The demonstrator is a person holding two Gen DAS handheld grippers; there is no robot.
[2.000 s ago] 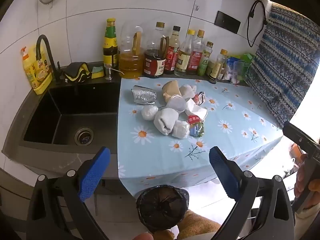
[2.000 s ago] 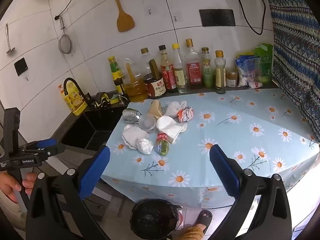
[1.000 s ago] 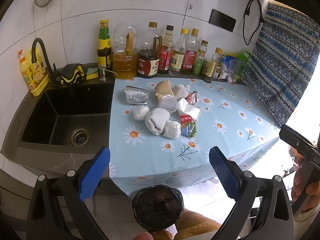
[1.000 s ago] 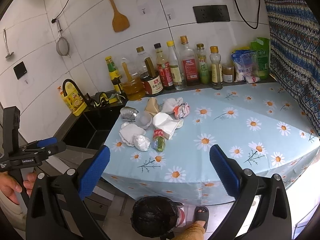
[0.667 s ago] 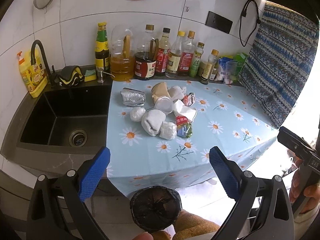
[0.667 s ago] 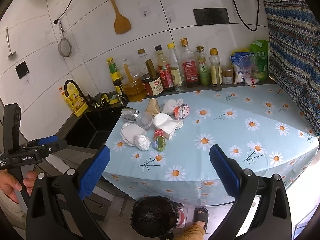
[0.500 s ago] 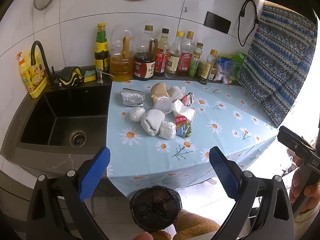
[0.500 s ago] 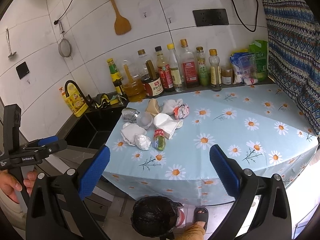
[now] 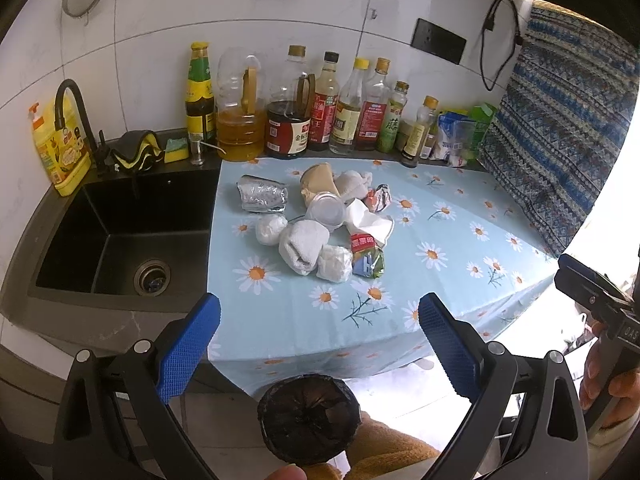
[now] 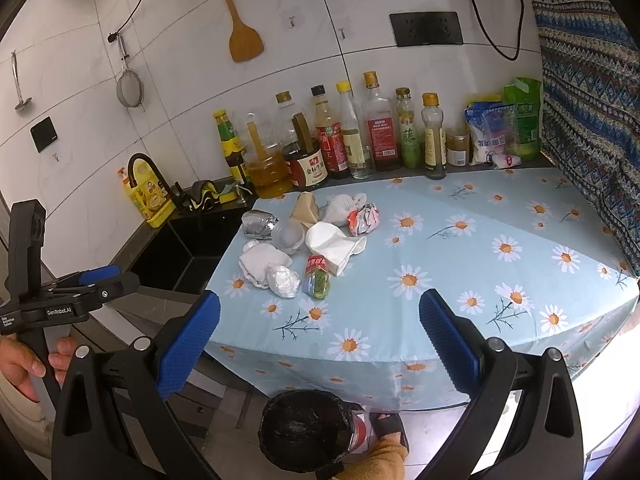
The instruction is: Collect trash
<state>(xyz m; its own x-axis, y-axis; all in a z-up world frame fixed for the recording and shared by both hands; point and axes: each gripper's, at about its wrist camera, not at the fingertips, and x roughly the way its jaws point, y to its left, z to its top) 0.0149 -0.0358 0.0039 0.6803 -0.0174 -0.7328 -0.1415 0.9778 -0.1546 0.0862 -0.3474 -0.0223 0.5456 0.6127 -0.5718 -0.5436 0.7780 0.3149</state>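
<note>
Both the left gripper and the right gripper hang spread wide with nothing between their ribbed blue pads, short of the counter edge. Below them on the floor stands a round bin lined with glossy black plastic. Farther out, on the daisy-print cloth near the black sink, the trash pile clusters together: crumpled white tissues, a crushed foil lump, a clear plastic cup, a tan paper cone and shiny snack wrappers.

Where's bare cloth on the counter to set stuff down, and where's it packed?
Free: the tablecloth right of the trash pile, out to the patterned curtain, and the front strip by the edge. Crowded: the pile itself and the bottle row along the wall.
</note>
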